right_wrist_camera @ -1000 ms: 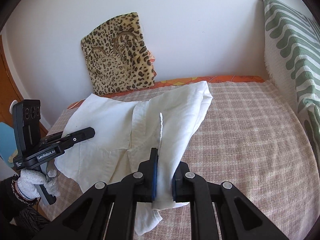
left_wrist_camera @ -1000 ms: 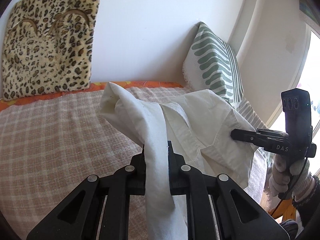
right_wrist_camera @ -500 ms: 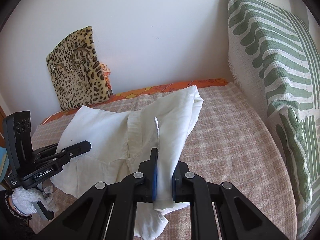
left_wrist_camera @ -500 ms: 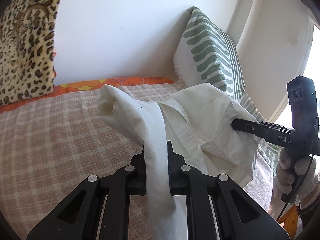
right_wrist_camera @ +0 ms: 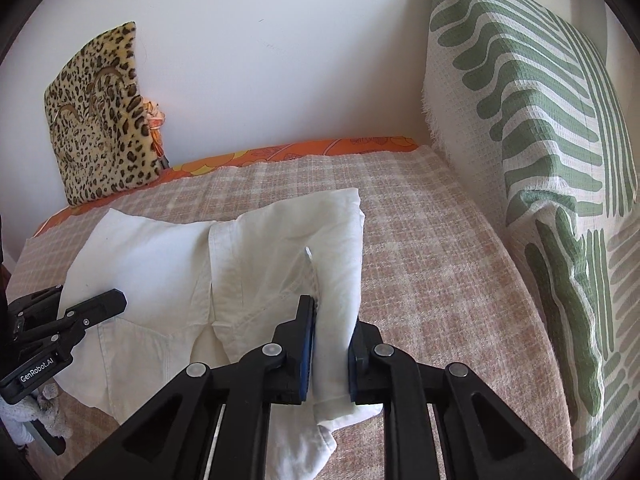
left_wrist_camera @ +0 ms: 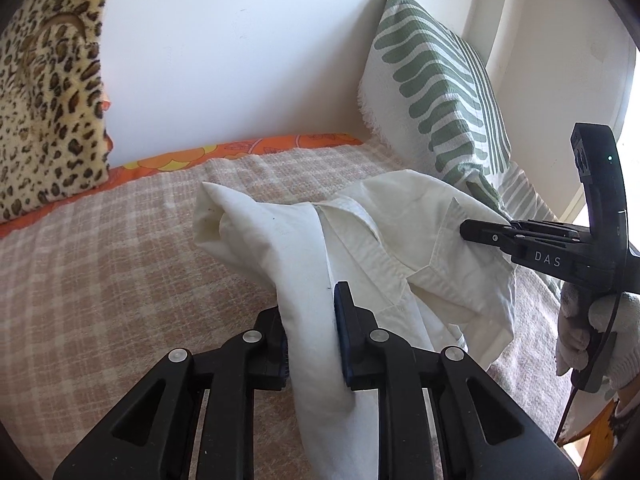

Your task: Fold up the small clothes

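Observation:
A white shirt (left_wrist_camera: 372, 236) lies bunched on a pink checked bedspread (left_wrist_camera: 120, 264). My left gripper (left_wrist_camera: 310, 320) is shut on one edge of the shirt, cloth running between its fingers. My right gripper (right_wrist_camera: 330, 332) is shut on another edge of the same shirt (right_wrist_camera: 256, 264). In the left wrist view the right gripper (left_wrist_camera: 464, 230) shows at the right, pinching the cloth. In the right wrist view the left gripper (right_wrist_camera: 120, 300) shows at the left edge, at the shirt's side. The far part of the shirt rests on the bed.
A green and white patterned pillow (right_wrist_camera: 540, 128) stands along the right side of the bed. A leopard-print cushion (right_wrist_camera: 100, 116) leans on the white wall at the back left. An orange sheet edge (right_wrist_camera: 304, 150) runs along the wall.
Both grippers have carried the shirt to the right, toward the green pillow, and lower onto the bed. Both have kept their hold on the cloth.

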